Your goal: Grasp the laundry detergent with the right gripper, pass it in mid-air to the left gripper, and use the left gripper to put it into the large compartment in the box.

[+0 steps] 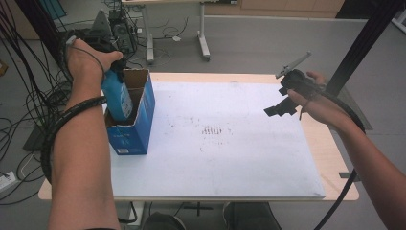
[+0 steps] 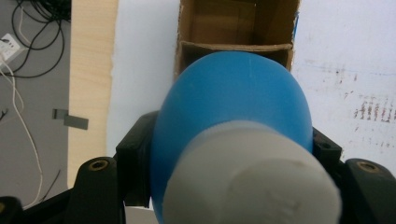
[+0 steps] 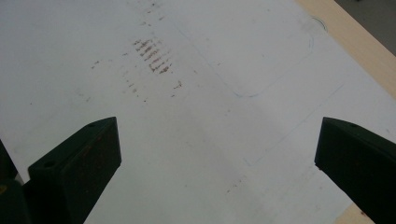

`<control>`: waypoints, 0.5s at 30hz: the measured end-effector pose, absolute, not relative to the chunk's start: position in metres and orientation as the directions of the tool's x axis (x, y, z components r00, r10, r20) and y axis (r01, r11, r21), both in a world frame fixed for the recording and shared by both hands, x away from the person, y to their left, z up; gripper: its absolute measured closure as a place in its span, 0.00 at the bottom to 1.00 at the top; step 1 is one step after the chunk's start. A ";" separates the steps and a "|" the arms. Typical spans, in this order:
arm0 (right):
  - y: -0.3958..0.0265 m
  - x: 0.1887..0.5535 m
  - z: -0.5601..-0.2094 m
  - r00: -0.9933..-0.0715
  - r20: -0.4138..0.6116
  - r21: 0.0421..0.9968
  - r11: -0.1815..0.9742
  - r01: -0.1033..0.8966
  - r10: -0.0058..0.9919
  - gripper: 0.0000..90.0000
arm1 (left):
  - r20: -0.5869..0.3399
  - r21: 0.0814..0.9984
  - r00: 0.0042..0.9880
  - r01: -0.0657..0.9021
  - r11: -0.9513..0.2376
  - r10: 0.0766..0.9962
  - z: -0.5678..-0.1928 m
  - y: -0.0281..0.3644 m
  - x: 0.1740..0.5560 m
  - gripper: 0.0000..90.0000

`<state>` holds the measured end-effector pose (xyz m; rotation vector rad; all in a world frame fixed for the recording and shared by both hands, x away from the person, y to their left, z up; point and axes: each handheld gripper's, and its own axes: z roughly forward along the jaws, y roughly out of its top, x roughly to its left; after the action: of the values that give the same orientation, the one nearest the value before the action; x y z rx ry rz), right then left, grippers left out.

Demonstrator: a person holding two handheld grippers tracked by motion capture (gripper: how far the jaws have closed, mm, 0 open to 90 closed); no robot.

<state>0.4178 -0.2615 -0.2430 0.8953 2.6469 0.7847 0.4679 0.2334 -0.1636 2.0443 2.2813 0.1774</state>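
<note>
Clamping the blue plastic bottle with a white cap [image 2: 233, 116], my left gripper [image 1: 112, 62] has its black jaws pressed on either side of the bottle's shoulder. Bottle hangs base-down, tilted a little, its lower end already inside the near compartment of the open blue cardboard box [image 1: 139, 129]. From the high view I cannot tell whether the base touches the box floor. A cardboard divider [image 2: 233, 46] splits the box; the far compartment looks empty in the left gripper view.

Right gripper [image 1: 280, 108]: jaws wide apart, nothing between them, held above the right part of the white sheet on the table [image 1: 230, 158], well apart from the box. Smudged brown marks [image 3: 152, 56] on the sheet under it.

Progress, my reading: pick-up is done, insertion is partway. Left to do: lower the bottle until it stands in its compartment, let go, lift the left gripper clear without dragging the box. Right gripper idle; it could steady the box if it shifts.
</note>
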 end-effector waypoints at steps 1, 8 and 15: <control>-0.262 0.418 -0.243 -0.783 -0.051 0.559 0.668 0.492 0.620 0.00 | 0.022 0.134 -0.109 0.985 0.105 0.994 -0.167 0.233 0.468 0.40; -0.262 0.418 -0.246 -0.782 -0.050 0.552 0.670 0.497 0.621 0.00 | 0.019 0.129 -0.102 0.987 0.098 0.995 -0.186 0.232 0.468 0.40; -0.260 0.418 -0.247 -0.782 -0.051 0.548 0.672 0.499 0.621 0.00 | 0.021 0.127 -0.090 0.988 0.087 0.996 -0.202 0.231 0.468 0.40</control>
<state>0.4181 -0.2603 -0.2469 0.9037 2.6541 0.7672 0.4678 0.2306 -0.2016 2.0697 2.2632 0.1655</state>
